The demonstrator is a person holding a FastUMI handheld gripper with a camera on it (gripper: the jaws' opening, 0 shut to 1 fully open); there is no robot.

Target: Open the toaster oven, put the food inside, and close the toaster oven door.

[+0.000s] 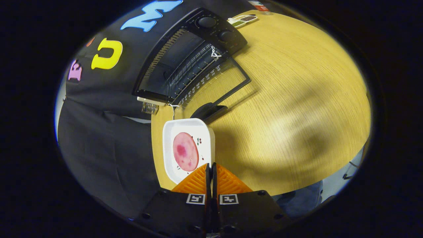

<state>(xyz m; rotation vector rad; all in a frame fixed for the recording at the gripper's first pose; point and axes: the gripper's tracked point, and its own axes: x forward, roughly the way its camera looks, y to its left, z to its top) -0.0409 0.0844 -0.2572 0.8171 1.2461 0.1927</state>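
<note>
Yellowish wood-grain laminate covers the round desk (297, 99) that carries everything in the gripper view. The gripper (211, 168) sits low over the desk with its two fingers pressed together, clenched with just a thin slit between them and nothing caught there. Their tips overlap the near rim of a white rounded-square ceramic dish (205, 132), which lies flat on the desk just ahead of the fingers. In the dish rests a round pink slice of ham-like food (185, 151) with darker red blotches, lying toward the side of the dish away from the open desk. Beyond the dish stands a black toaster oven (195, 56) with two round knobs on its panel. Its glass door (218, 86) is swung down and open, with the dark handle (210, 110) near the far corner of the dish. A wire rack (190, 71) shows inside the oven cavity. A small flat packet (243, 19) lies on the desk beyond the oven.
</note>
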